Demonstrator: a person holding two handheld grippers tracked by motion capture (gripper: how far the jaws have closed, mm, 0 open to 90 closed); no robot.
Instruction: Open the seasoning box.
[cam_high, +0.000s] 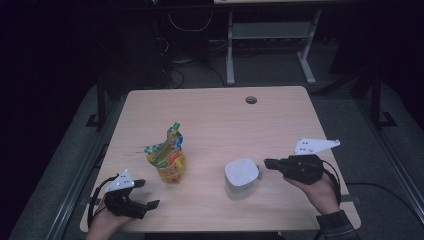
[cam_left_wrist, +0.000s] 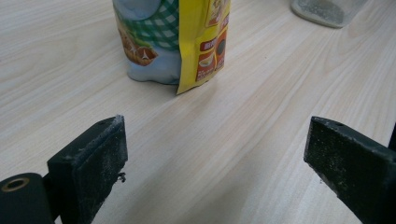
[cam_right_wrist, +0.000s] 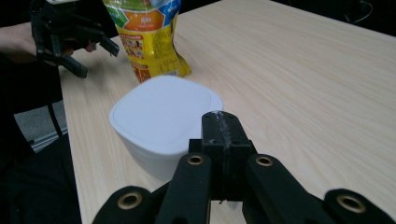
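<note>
On the pale wood-grain surface (cam_high: 210, 115) stand two things: a yellow and green snack pouch (cam_high: 167, 157) with a crumpled, twisted top, upright a little left of the middle, and a white container with a rounded-square lid (cam_high: 242, 173) to its right, nearer the front edge. The two stand near each other but apart. The left tool (cam_high: 144, 195) sits at the front left corner of the surface, held in the person's left hand (cam_high: 102, 222), its jaws spread wide with nothing between them; in the left gripper view they frame bare wood, with the pouch's base (cam_left_wrist: 173, 44) ahead of them and the lower edge of the container (cam_left_wrist: 327, 10) off at the upper right. The right tool (cam_high: 268, 163) is held in the right hand (cam_high: 320, 192) just right of the white container, its jaws pressed together and pointing at the container's side. In the right gripper view the closed jaw tips lie right against the lid's near edge (cam_right_wrist: 163, 114); whether they touch it cannot be told. Beyond the container that view shows the pouch (cam_right_wrist: 149, 35) and, farther off at the upper left, the left tool (cam_right_wrist: 88, 51) with its jaws apart. A round cable hole (cam_high: 251, 100) marks the far part of the surface.
</note>
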